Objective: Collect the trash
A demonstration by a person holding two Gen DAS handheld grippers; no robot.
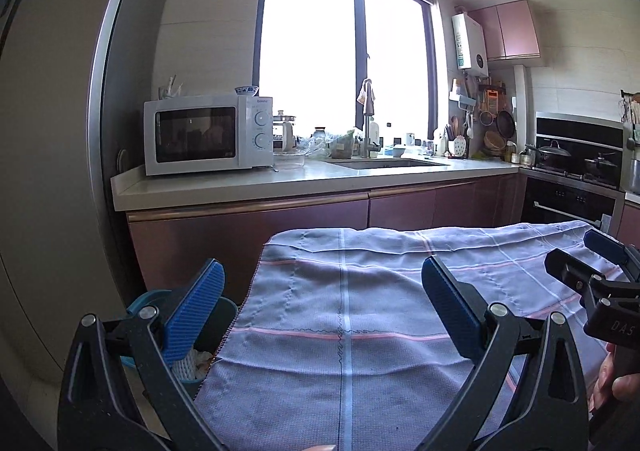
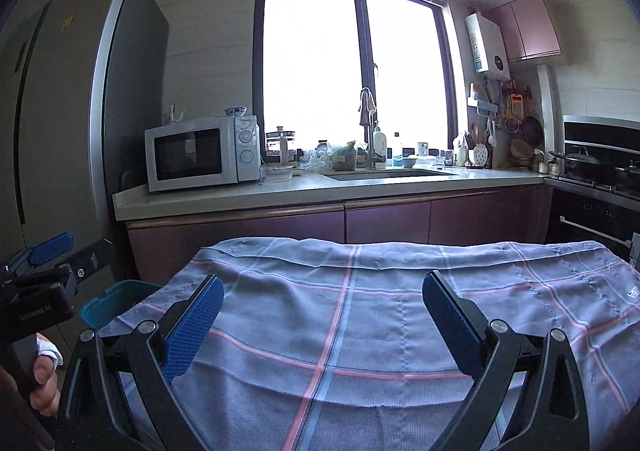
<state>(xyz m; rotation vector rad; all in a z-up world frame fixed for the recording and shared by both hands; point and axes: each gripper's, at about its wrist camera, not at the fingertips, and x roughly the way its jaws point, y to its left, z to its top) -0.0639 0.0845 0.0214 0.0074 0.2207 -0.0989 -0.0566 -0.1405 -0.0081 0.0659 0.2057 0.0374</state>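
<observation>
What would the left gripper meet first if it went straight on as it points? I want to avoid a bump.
The left gripper, open, points over the checked cloth; the way looks free up to the cabinet fronts below the counter, though depth is unclear.

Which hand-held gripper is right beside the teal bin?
The left hand-held gripper: its left finger overlaps the teal bin at the cloth's left edge. The right hand-held gripper hangs over the cloth.

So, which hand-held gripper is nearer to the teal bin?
Left. The left hand-held gripper has one finger directly over the teal bin; the right hand-held gripper is over the checked cloth, off to the bin's right.
</observation>
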